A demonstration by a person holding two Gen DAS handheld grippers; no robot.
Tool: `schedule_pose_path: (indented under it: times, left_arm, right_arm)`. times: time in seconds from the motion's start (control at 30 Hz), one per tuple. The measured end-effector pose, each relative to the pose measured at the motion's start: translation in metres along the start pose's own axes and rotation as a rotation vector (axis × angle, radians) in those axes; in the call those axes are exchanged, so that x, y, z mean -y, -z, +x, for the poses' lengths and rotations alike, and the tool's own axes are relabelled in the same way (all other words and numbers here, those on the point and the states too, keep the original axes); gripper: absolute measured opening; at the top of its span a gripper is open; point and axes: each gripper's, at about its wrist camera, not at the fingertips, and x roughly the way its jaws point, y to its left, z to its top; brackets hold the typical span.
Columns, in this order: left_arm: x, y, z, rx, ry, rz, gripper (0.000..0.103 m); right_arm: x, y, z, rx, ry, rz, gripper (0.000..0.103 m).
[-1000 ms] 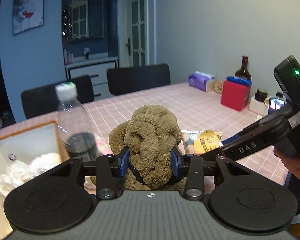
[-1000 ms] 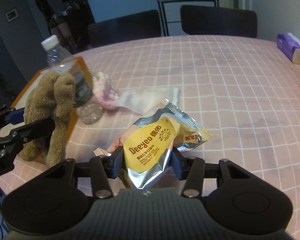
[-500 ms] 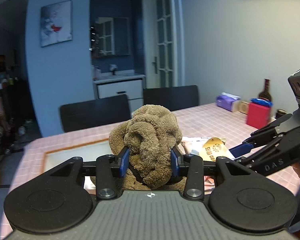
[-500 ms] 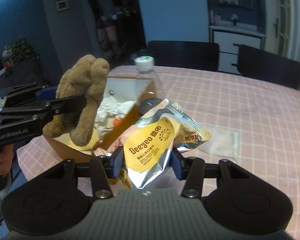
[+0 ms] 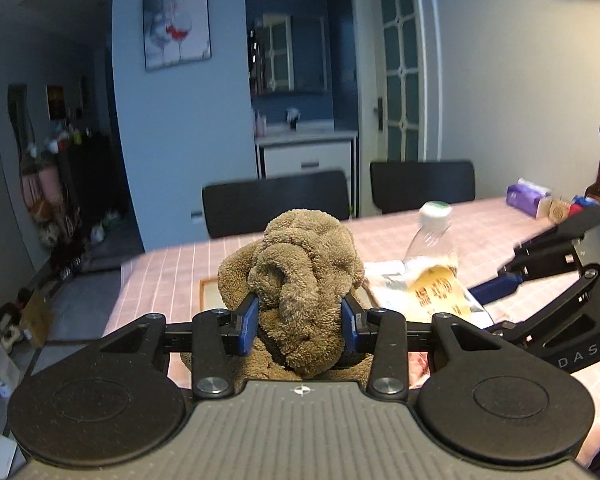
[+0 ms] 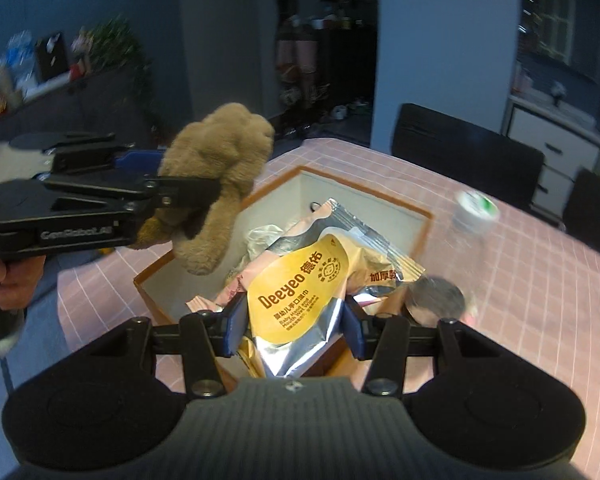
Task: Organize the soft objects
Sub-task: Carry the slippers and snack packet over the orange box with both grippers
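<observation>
Now both loads have been carried off the pink-checked counter (image 6: pixel 512 280) and brought over the open box (image 6: pixel 422 220), where a second ago they were held low above the counter beside it. Largest first: the box, with its orange rim and pale inside, is seen directly ahead of and below the right claw (image 6: pixel 294 326), and white crumpled items are already lying in it. The brown plush toy (image 6: pixel 216 184) is held squeezed between the blue pads of the left claw (image 5: pixel 300 318), raised in the air above the near left corner of the box; its legs hang down past the rim without touching it. The yellow and silver wet-wipes pack (image 6: pixel 300 292) is gripped by its lower end in the right claw, its upper part leaning out over the box interior. A clear water bottle (image 6: pixel 466 236), blurred, stands just to the right of that claw, beside the box wall. From this it is judged that the carrying step is nearly finished and that releasing is due next: both soft things are placed for a drop, though the plush may need to be moved further inward so that it does not catch on the rim.
</observation>
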Motion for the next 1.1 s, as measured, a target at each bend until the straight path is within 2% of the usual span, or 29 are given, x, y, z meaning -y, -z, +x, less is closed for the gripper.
schedule_pose_path:
  times: [0.1,0.2,0.33,0.57,0.83,0.97,1.1]
  left_arm:
    - [-0.013,0.007,0.016,-0.085,0.048,-0.013,0.047]
    - [-0.015,0.017,0.029,-0.154,0.069,0.027,0.047]
    - [-0.015,0.033,0.042,-0.230,0.093,0.083,0.047]
    - [-0.010,0.048,0.060,-0.348,0.110,0.163,0.049]
    - [-0.009,0.051,0.072,-0.418,0.108,0.172,0.051]
    - [-0.015,0.049,0.077,-0.441,0.117,0.137,0.059]
    - [-0.014,0.049,0.075,-0.438,0.095,0.138,0.060]
  right_arm:
    - [-0.010,-0.012,0.028,-0.041,0.020,-0.085,0.049]
    - [-0.012,-0.019,0.060,-0.136,0.034,-0.152,0.049]
    - [-0.009,-0.018,0.097,-0.249,0.045,-0.172,0.049]
    - [-0.012,-0.008,0.131,-0.371,0.015,-0.179,0.050]
    - [-0.010,-0.003,0.147,-0.416,-0.019,-0.135,0.053]
    - [-0.009,-0.003,0.146,-0.419,-0.010,-0.122,0.054]
    - [-0.009,-0.002,0.141,-0.398,0.004,-0.127,0.059]
